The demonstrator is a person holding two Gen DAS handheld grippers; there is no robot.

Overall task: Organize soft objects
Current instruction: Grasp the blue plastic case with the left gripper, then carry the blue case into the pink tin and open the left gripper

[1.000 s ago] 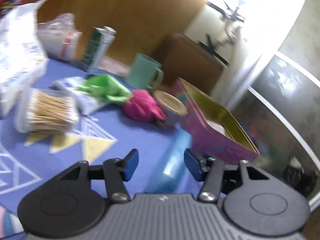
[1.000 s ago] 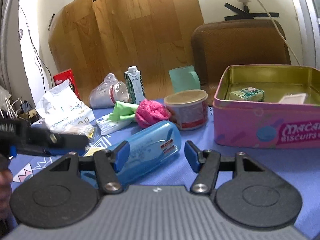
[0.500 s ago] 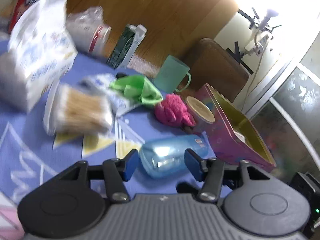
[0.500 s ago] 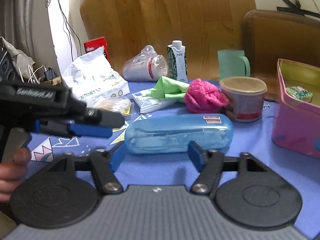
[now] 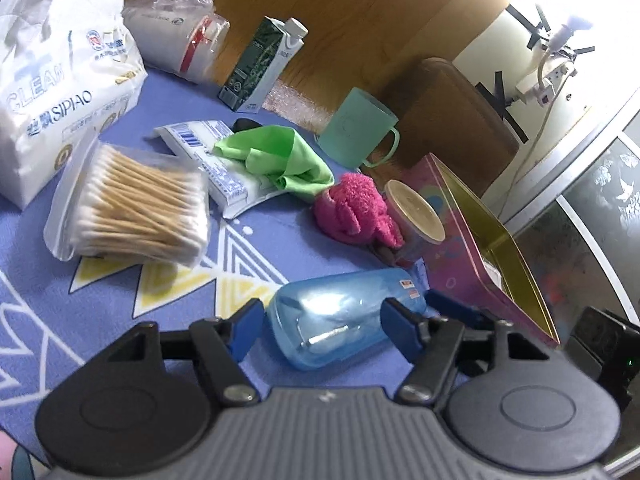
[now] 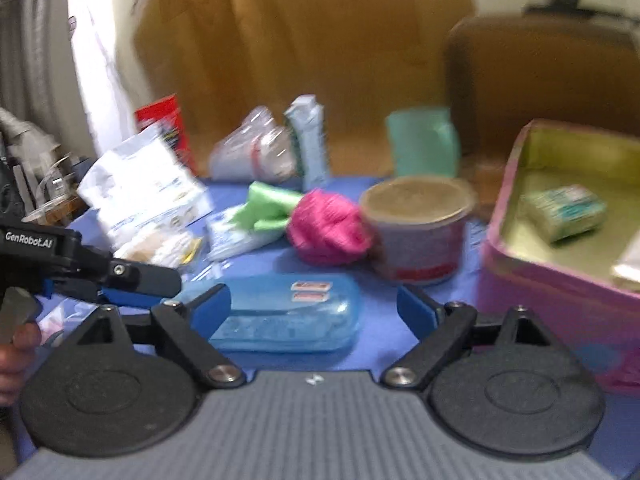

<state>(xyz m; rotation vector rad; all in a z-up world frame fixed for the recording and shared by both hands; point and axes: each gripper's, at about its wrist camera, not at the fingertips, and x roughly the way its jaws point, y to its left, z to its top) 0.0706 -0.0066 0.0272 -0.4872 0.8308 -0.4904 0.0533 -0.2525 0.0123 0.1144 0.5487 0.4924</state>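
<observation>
A blue see-through case (image 5: 344, 316) lies on the blue mat, its near end between the fingers of my left gripper (image 5: 324, 330). Those jaws are opening and the pads stand just off it. My right gripper (image 6: 314, 312) faces the same case (image 6: 288, 312) from its long side. Its jaws are opening wide, and the right pad is well clear. A pink fluffy cloth (image 5: 352, 212) (image 6: 328, 228) and a green cloth (image 5: 280, 156) (image 6: 268, 204) lie beyond the case. An open pink tin (image 5: 452, 256) (image 6: 560, 308) stands at the right.
A round tub (image 5: 416, 216) stands between the pink cloth and the tin. A bag of cotton swabs (image 5: 136, 208) and a tissue pack (image 5: 60, 80) lie at the left. A teal mug (image 5: 356, 128) and a carton (image 5: 260, 68) stand behind. A hand (image 6: 16, 356) holds the left gripper.
Both grippers' jaws have spread wider. The left view swung toward the blue case, which now lies between its fingers. The right gripper moved closer to the case and the tin.
</observation>
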